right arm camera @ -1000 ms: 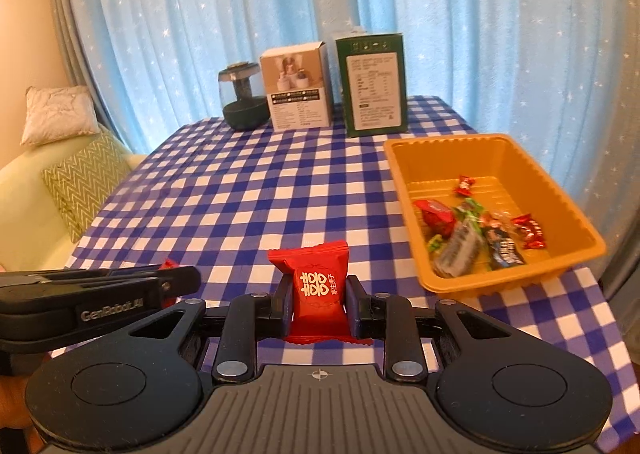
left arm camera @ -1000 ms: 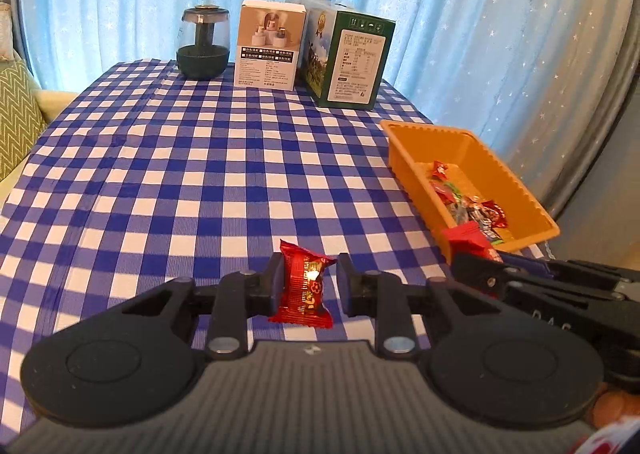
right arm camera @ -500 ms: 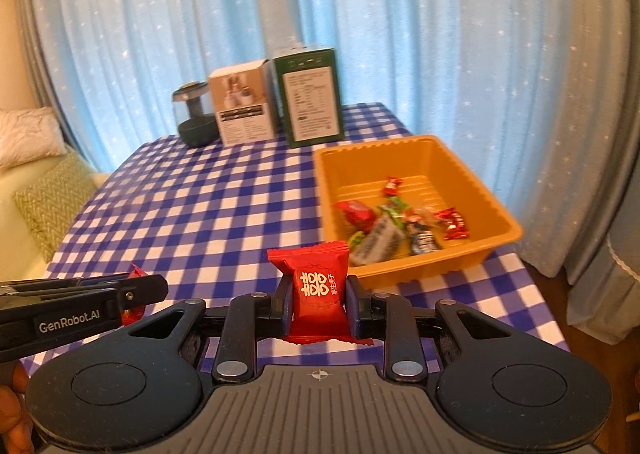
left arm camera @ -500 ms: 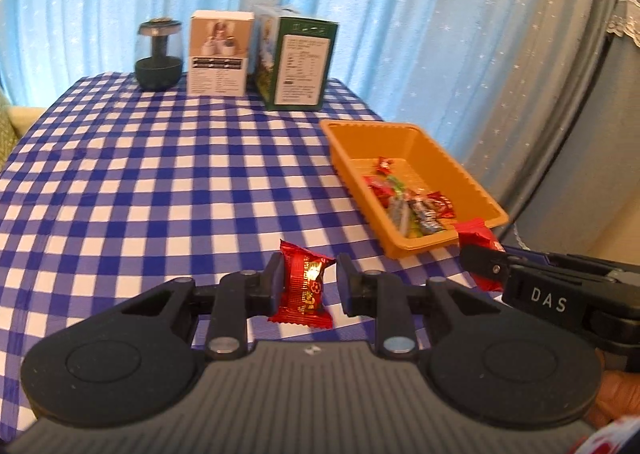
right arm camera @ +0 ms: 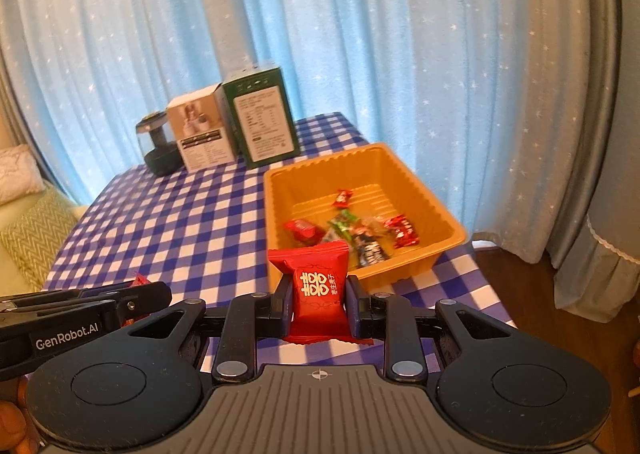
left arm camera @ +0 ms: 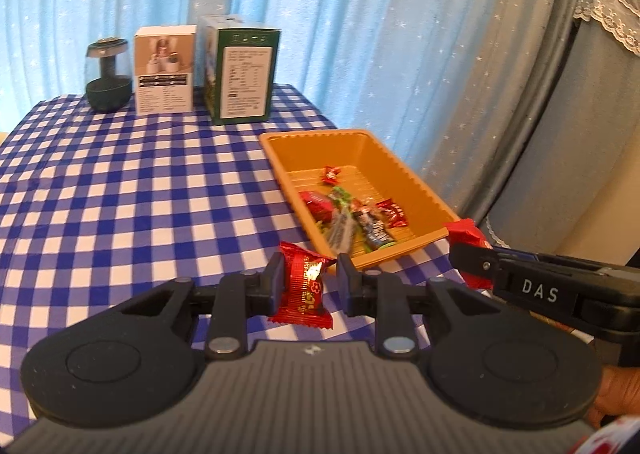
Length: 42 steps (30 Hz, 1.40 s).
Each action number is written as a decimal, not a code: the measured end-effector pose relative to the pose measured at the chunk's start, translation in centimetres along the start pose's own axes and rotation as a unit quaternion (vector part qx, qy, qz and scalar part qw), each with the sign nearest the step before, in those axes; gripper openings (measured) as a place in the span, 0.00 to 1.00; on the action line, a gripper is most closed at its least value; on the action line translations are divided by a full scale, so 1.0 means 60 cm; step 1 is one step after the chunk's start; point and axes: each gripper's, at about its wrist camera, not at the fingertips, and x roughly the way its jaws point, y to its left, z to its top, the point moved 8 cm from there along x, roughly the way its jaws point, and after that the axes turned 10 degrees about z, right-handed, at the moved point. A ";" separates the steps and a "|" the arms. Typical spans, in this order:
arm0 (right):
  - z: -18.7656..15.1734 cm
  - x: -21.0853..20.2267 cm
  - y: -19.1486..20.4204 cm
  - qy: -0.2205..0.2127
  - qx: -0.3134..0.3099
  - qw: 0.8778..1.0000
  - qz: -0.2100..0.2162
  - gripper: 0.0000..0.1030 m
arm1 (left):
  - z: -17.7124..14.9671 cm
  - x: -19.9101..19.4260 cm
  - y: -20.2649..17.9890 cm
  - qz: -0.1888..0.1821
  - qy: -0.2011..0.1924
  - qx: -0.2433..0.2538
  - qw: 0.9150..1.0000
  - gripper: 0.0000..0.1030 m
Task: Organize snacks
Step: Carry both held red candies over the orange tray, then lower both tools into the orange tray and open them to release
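Red foil is catching the light on both sides: the left gripper (left arm camera: 308,284) is pinching a crinkled red snack packet (left arm camera: 303,286) between its pads, and the right gripper (right arm camera: 319,304) is clamped on a plumper red packet with white lettering (right arm camera: 318,286). Both packets are hanging in the air on the near side of the orange tray (left arm camera: 394,169), short of its front rim. The left one is off the tray's near left corner, over the checked tablecloth (left arm camera: 120,193); the right one is lining up just before the middle of the front wall.

Inside the tray, a handful of wrapped sweets (left arm camera: 352,213) is already lying toward the near end, with the far end bare. My read is that this is the carry-in, with the drop to come. To do it well, each packet wants to be clear over the front rim before the pads let go, or it is going to tip off the lip onto the cloth. The two grippers are crowding each other at that near edge, so sending one in ahead of the other looks wiser. Aiming for the bare far end should help too.

Beyond the tray, the green carton (left arm camera: 240,69), the white box (left arm camera: 165,69) and the dark glass jar (left arm camera: 109,75) are standing well out of the way.
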 end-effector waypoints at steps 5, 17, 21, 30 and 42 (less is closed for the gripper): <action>0.019 -0.003 -0.036 -0.003 0.012 1.000 -0.009 0.26 | 0.023 0.017 -0.035 -0.013 -0.004 0.008 1.000 0.24; 0.061 0.039 -0.106 0.001 -0.002 1.000 -0.017 0.26 | 0.077 0.086 -0.098 -0.036 -0.007 0.023 0.999 0.24; 0.072 0.064 -0.126 0.006 -0.004 1.000 -0.017 0.26 | 0.085 0.114 -0.107 -0.039 0.000 0.025 0.999 0.24; 0.095 0.122 -0.151 0.019 -0.010 1.000 -0.011 0.26 | 0.094 0.171 -0.119 -0.044 0.015 0.026 0.999 0.24; 0.108 0.167 -0.177 0.027 -0.003 1.000 -0.012 0.26 | 0.085 0.236 -0.118 -0.050 0.039 0.030 0.998 0.24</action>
